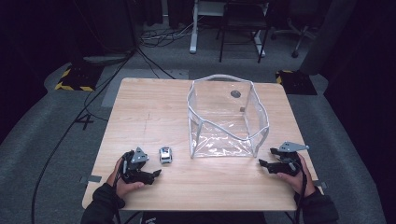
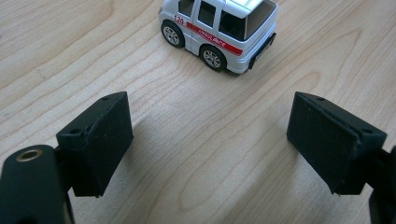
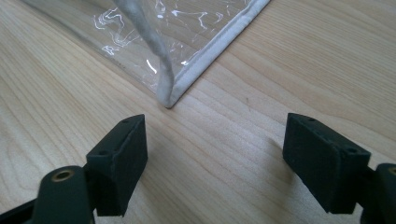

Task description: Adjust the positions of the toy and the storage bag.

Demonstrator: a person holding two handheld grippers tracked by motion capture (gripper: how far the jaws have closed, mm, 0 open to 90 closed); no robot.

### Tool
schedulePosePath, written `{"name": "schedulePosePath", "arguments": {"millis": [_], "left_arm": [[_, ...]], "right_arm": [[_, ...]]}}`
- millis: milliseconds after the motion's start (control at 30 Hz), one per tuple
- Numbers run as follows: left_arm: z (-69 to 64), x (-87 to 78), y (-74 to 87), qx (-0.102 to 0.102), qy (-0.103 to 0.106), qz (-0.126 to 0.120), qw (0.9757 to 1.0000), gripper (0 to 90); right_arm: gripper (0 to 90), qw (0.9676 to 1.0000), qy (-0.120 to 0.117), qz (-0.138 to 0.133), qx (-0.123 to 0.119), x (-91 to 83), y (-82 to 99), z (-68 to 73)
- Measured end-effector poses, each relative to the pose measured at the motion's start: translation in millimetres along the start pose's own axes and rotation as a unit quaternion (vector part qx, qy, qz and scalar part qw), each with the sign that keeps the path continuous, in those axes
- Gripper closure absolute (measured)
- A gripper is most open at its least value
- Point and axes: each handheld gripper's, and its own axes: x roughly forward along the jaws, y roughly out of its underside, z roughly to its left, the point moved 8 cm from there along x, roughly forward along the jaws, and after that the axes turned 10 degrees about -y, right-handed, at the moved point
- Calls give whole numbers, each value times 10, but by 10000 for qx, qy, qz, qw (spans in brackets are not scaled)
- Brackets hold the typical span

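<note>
A small white toy ambulance (image 1: 165, 155) with a red stripe stands on the wooden table (image 1: 154, 112), just left of a clear plastic bag (image 1: 227, 119) with white piping that stands open-topped. My left gripper (image 1: 157, 173) rests near the front left edge, open, with nothing between its jaws; the ambulance (image 2: 218, 28) sits a little beyond them. My right gripper (image 1: 265, 157) lies at the front right, open and empty. Its jaws point at the bag's near corner (image 3: 169, 95), a short way off.
The table's front edge lies just behind both hands. Black cables and yellow-black striped plates (image 1: 74, 79) lie on the grey floor beyond the table. Chair and desk legs (image 1: 243, 28) stand at the back.
</note>
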Motion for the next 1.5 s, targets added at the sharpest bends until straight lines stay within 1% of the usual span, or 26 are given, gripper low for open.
{"name": "schedulePosePath", "arguments": {"millis": [233,300,367,467,500,533,567,633,667,700,733,767,800,833,900,933,1000,1067,1100,1133,1167,1200,1233,1267,1367,1500], "left_arm": [[2,-2,0,19,-5,-14,10000,146],[5,-2,-1,18,-36,-31,10000,147],[3,1,-3,20,-24,-50,10000,147],[0,2,-4,15,-18,-54,10000,148],[-1,3,-3,10,-18,-53,10000,149],[-1,3,-3,9,-18,-52,10000,149],[-1,1,-2,12,-14,-39,10000,148],[0,-1,-4,16,-14,-32,10000,147],[-10,1,-1,-12,29,-10,10000,147],[-12,1,-2,-29,25,-8,10000,146],[-12,1,-2,-31,25,-13,10000,146],[-11,2,-2,-18,24,-20,10000,146],[-13,1,-1,-32,25,-14,10000,146],[-9,2,-2,-4,23,-21,10000,146],[-8,1,-3,-2,17,-24,10000,146],[-9,1,-2,-7,12,-26,10000,147],[-12,1,-1,-19,15,-23,10000,147],[-10,1,-2,-14,10,-22,10000,147],[-12,5,-3,-25,15,-45,10000,147],[-14,4,-3,-28,23,-42,10000,147],[-14,0,-1,-17,32,-17,10000,147],[-11,0,-1,-7,28,-15,10000,147],[-11,0,-1,-7,28,-15,10000,147],[-7,1,-3,6,6,-32,10000,147],[-12,0,0,-4,35,-12,10000,147],[-9,5,-3,1,14,-40,10000,147]], "right_arm": [[208,10000,8,38,-65,3,4,5],[206,10000,-7,40,-65,10,1,16],[206,9999,-51,33,-134,35,-20,34],[207,9998,-93,74,-152,58,-38,58],[211,9998,-136,86,-148,97,-65,99],[211,9998,-136,86,-148,97,-65,99],[212,9993,-239,104,-256,148,-102,154],[212,9993,-251,115,-255,173,-121,175],[215,9992,-270,119,-263,197,-141,190],[218,9991,-294,108,-301,223,-162,204],[223,9990,-333,104,-267,245,-181,231],[257,9991,-305,63,-288,290,-219,252],[257,9991,-305,63,-288,290,-219,252],[268,9987,-360,95,-349,335,-256,286],[251,9985,-378,70,-380,370,-285,308],[248,9988,-265,64,-408,417,-327,315],[276,9988,-247,57,-407,446,-356,311],[283,9990,-234,47,-388,460,-370,314],[287,9990,-169,52,-400,474,-384,304],[299,9993,-122,35,-344,510,-416,316],[299,9993,-122,35,-344,510,-416,316],[311,9996,-32,37,-289,550,-449,325],[311,9996,-32,37,-289,550,-449,325],[314,9998,2,37,-213,597,-484,360],[314,9998,31,38,-192,641,-517,389],[318,9998,84,42,-171,712,-571,439]]}}
